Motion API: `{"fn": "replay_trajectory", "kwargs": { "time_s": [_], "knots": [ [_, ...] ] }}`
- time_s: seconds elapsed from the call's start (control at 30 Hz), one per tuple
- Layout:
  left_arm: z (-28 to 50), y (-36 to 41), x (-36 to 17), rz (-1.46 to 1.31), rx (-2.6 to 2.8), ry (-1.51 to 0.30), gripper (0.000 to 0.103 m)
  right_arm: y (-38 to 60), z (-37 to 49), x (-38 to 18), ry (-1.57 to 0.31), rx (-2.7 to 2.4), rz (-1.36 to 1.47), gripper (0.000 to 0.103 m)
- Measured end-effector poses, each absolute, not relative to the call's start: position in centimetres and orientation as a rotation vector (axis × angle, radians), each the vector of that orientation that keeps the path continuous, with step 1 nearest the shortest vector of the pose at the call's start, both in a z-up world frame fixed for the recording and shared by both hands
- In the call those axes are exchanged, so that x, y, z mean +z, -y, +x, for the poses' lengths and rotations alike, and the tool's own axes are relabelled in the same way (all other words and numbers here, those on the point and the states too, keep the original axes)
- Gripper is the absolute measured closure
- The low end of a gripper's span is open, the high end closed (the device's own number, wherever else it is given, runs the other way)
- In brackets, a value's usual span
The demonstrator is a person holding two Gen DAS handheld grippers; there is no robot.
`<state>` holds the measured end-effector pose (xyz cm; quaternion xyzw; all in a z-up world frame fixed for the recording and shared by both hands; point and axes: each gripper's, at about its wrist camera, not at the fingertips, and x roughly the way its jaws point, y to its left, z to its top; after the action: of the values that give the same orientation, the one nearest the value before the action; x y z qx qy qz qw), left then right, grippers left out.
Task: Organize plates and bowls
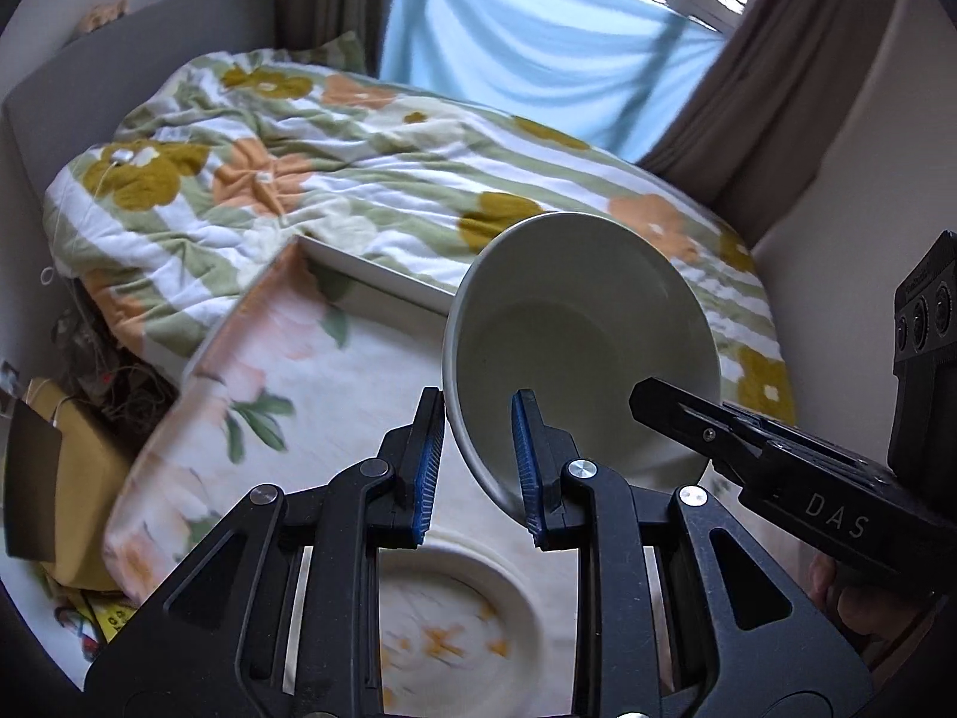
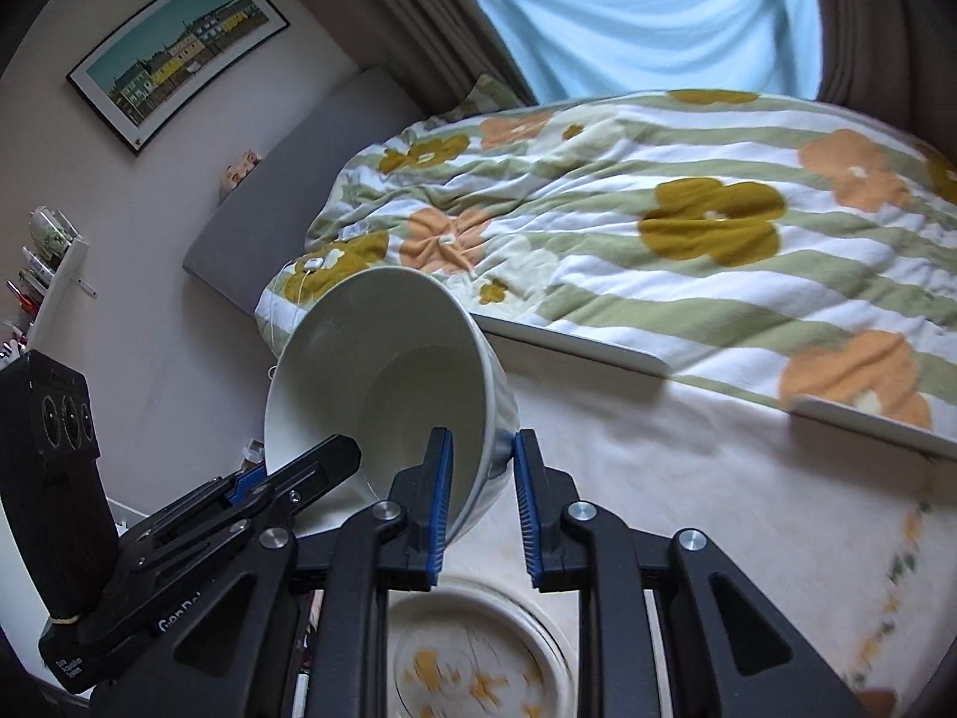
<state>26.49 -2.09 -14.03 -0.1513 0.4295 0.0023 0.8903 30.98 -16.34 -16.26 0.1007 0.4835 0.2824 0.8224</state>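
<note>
Bowl: a white bowl [image 1: 583, 347] is up in the air, tipped on its side, above the table [image 1: 311, 395] with the flower cloth.
Left gripper: the left gripper [image 1: 478, 461] has its two blue pads on each side of the bowl's rim, one inside and one outside. They sit close to the wall, but I cannot tell if they press it.
Right gripper: the right gripper [image 2: 478, 493] straddles the other side of the rim the same way. I cannot tell if it squeezes.
Plate: a plate [image 2: 472, 652] with orange flowers lies flat on the table, near its front edge, right under the bowl. It looks blurry.
Only the left view shows: brown curtains and a window on the right, and a yellow bag [image 1: 72, 478] on the floor.
Only the right view shows: a framed picture [image 2: 179, 48] of coloured houses on the wall, and a white shelf [image 2: 54, 275].
Both views show: a bed [image 2: 688, 227] with a striped flower blanket behind the table.
Writing: "DAS" on the right gripper in the left view; "GenDa" on the left gripper in the right view, partly hidden.
</note>
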Motion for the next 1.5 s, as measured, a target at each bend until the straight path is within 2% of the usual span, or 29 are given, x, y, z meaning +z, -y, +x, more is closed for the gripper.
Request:
{"fn": "replay_trajectory", "kwargs": {
  "time_s": [0.3, 0.6, 0.97, 1.5],
  "knots": [
    [20.3, 15.5, -13.4, -0.295, -0.139, -0.916, 0.082, 29.4, 23.1, -15.0, -1.003, 0.464, 0.231, 0.084],
    [17.3, 24.5, -18.6, -0.269, -0.245, -1.088, 0.082, 36.4, 20.0, -19.3, -1.108, 0.340, 0.282, 0.084],
    [17.3, 25.3, -24.0, -0.223, -0.224, -1.227, 0.082, 38.3, 17.9, -25.0, -1.217, 0.317, 0.295, 0.084],
    [17.8, 27.3, -24.5, -0.004, -0.154, -1.226, 0.082, 37.8, 17.4, -26.4, -1.236, 0.316, 0.207, 0.084]
  ]
}}
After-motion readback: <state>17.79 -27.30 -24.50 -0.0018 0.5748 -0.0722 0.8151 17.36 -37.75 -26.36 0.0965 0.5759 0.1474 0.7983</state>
